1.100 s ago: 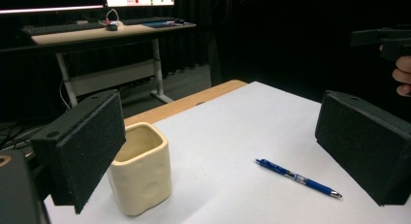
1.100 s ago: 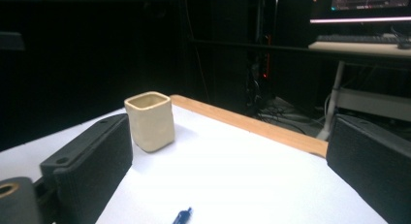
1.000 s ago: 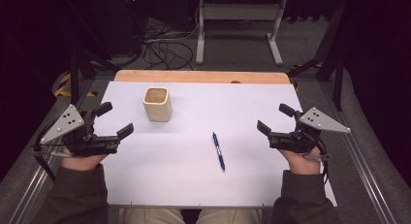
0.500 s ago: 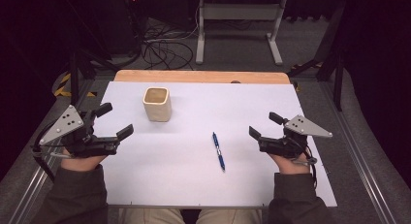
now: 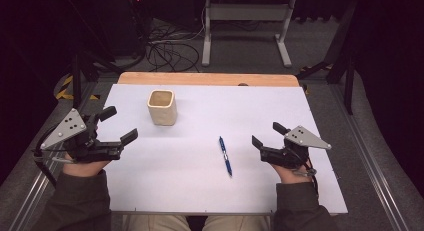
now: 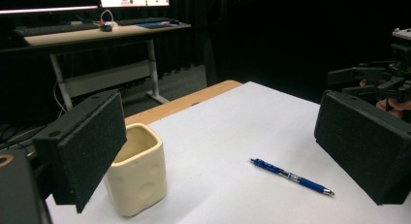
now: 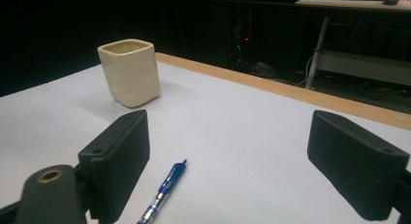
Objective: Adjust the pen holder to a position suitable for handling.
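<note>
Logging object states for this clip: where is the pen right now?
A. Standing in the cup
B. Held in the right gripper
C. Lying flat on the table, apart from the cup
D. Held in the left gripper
C: the pen lies flat on the table, well clear of the cup, while the left gripper and the right gripper are both open and empty.

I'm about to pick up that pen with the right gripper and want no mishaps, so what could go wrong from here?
1. The blue pen lies flat on the smooth white table; thin and round, it may roll or slip as the open right gripper closes on it.
2. The cream cup stands upright and empty beyond the pen; a bump might tip it.
3. The left gripper, open too, sits near the cup and could knock it.
</note>
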A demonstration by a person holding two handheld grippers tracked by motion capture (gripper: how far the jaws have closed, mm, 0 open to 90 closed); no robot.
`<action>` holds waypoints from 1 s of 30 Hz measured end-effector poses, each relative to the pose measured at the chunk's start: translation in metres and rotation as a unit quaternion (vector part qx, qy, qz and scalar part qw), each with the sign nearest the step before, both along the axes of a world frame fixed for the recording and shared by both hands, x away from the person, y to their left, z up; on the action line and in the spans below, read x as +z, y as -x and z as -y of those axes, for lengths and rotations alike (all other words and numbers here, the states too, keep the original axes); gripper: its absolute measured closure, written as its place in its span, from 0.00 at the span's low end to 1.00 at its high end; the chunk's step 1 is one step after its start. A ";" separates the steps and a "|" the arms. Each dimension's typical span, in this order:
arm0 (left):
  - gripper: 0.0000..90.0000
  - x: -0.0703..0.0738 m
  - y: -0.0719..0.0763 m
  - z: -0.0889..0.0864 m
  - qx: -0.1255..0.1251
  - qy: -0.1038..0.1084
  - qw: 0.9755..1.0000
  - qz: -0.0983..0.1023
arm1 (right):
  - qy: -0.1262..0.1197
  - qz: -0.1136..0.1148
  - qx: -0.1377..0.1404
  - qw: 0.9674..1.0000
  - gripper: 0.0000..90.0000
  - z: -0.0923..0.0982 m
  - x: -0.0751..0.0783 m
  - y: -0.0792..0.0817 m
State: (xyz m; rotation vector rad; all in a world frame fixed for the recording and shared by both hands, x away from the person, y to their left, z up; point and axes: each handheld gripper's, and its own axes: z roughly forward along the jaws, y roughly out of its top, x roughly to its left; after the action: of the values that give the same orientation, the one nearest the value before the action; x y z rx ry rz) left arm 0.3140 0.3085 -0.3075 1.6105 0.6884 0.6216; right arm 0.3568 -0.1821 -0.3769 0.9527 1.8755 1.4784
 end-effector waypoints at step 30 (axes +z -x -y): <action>0.06 -0.001 0.000 0.000 0.000 0.000 1.000 0.001 | 0.049 -0.060 0.012 0.997 0.27 -0.042 -0.042 0.005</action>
State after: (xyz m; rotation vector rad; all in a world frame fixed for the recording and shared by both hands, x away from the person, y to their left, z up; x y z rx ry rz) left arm 0.3139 0.3088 -0.3080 1.6100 0.6868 0.6243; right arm 0.3522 -0.1404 -0.4187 0.9950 2.0323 1.3569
